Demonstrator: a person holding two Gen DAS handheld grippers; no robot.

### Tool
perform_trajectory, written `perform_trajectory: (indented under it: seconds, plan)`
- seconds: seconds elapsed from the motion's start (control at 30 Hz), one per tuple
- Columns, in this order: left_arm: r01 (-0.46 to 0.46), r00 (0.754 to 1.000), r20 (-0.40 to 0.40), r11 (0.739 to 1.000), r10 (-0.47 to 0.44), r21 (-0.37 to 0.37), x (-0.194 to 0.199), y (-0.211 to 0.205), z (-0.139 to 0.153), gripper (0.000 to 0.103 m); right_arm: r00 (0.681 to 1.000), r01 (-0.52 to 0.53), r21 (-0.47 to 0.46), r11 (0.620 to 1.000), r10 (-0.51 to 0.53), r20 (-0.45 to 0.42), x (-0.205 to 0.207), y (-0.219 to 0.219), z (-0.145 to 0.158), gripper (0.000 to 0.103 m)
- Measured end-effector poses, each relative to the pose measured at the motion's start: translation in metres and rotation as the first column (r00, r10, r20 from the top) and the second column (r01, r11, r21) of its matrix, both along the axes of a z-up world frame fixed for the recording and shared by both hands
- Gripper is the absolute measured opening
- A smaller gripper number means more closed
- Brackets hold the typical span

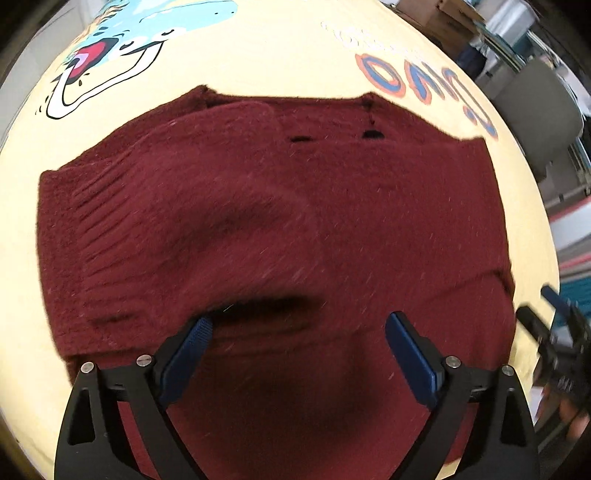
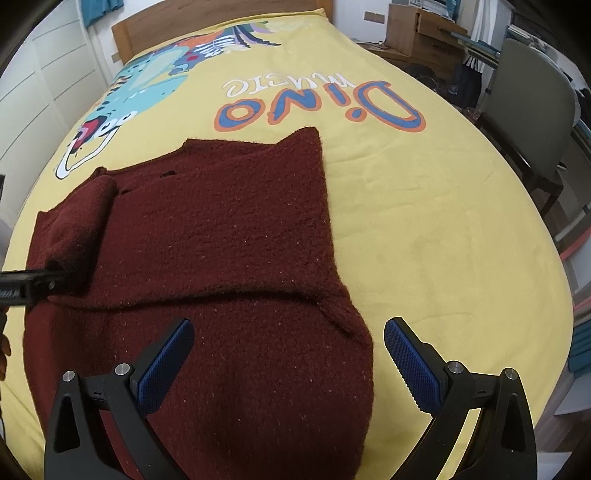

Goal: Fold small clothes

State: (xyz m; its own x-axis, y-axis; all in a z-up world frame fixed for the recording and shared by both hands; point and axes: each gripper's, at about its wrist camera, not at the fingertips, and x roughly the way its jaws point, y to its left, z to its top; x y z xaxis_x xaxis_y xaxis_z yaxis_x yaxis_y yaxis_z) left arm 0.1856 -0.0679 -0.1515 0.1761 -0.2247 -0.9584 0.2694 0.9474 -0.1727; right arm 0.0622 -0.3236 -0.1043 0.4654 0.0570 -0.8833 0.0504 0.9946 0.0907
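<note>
A dark red knitted sweater (image 1: 295,206) lies spread on the yellow dinosaur-print bedspread (image 1: 266,59). It also shows in the right wrist view (image 2: 221,251), with a sleeve folded across its body. My left gripper (image 1: 299,328) is open, low over the sweater's near part, holding nothing. My right gripper (image 2: 288,336) is open above the sweater's right near edge, holding nothing. The left gripper's body shows at the left edge of the right wrist view (image 2: 26,284), at the sweater's left side. The right gripper shows blurred at the right edge of the left wrist view (image 1: 557,347).
The bedspread (image 2: 424,221) covers a bed with a wooden headboard (image 2: 184,29) at the far end. A grey-green chair (image 2: 532,118) stands right of the bed. Cabinets and clutter (image 2: 424,33) sit beyond it. White panelled doors (image 2: 40,85) are on the left.
</note>
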Motion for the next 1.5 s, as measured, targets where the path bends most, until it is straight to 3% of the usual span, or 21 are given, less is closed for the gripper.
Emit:
perform_trajectory:
  seconds: [0.07,0.33,0.5,0.63,1.0,1.1,1.2,1.27,1.3,1.37,1.5]
  plan:
    - [0.012,1.000,0.002,1.000,-0.012,0.010,-0.006,0.012,0.002,0.101,1.000,0.003,0.003,1.000,-0.003,-0.003,-0.002,-0.001,-0.001,0.102]
    - [-0.036,0.999,0.032,0.997,0.034,0.073,-0.029,0.082,0.005,0.102,1.000,0.002,0.004,1.000,-0.001,-0.021,-0.005,0.001,-0.007,0.102]
    - [-0.162,0.986,0.045,0.979,0.157,0.127,-0.027,0.137,-0.006,0.102,1.000,-0.012,0.003,1.000,0.012,-0.021,-0.004,0.008,-0.006,0.102]
    - [-0.229,0.973,0.019,0.965,0.229,0.129,-0.019,0.165,-0.022,0.101,0.999,-0.025,-0.001,1.000,0.025,-0.026,-0.003,0.017,-0.007,0.102]
    - [-0.186,0.982,0.037,0.974,0.183,0.126,0.005,0.161,-0.053,0.099,0.994,-0.089,-0.050,0.995,0.086,-0.060,0.002,0.049,-0.012,0.102]
    - [-0.155,0.987,0.060,0.984,0.150,0.086,0.001,0.160,-0.052,0.084,0.993,-0.109,-0.063,0.992,0.106,-0.053,0.007,0.061,-0.008,0.102]
    - [-0.124,0.990,0.069,0.992,0.122,0.036,0.004,0.159,-0.051,0.059,0.988,-0.153,-0.077,0.985,0.150,-0.040,0.016,0.083,0.000,0.102]
    - [-0.100,0.993,0.069,0.995,0.100,0.003,0.002,0.155,-0.047,0.027,0.982,-0.190,-0.084,0.978,0.188,-0.029,0.022,0.101,0.007,0.102]
    - [-0.092,0.994,0.064,0.996,0.093,-0.016,0.003,0.155,-0.047,0.020,0.977,-0.213,-0.088,0.973,0.212,-0.020,0.027,0.113,0.012,0.102]
    - [-0.088,0.994,0.064,0.995,0.090,-0.037,0.005,0.155,-0.043,0.015,0.966,-0.258,-0.088,0.962,0.259,0.001,0.036,0.138,0.023,0.102]
    - [-0.084,0.993,0.075,0.994,0.089,-0.068,0.000,0.164,-0.038,0.014,0.930,-0.362,-0.073,0.930,0.365,0.043,0.052,0.192,0.044,0.102]
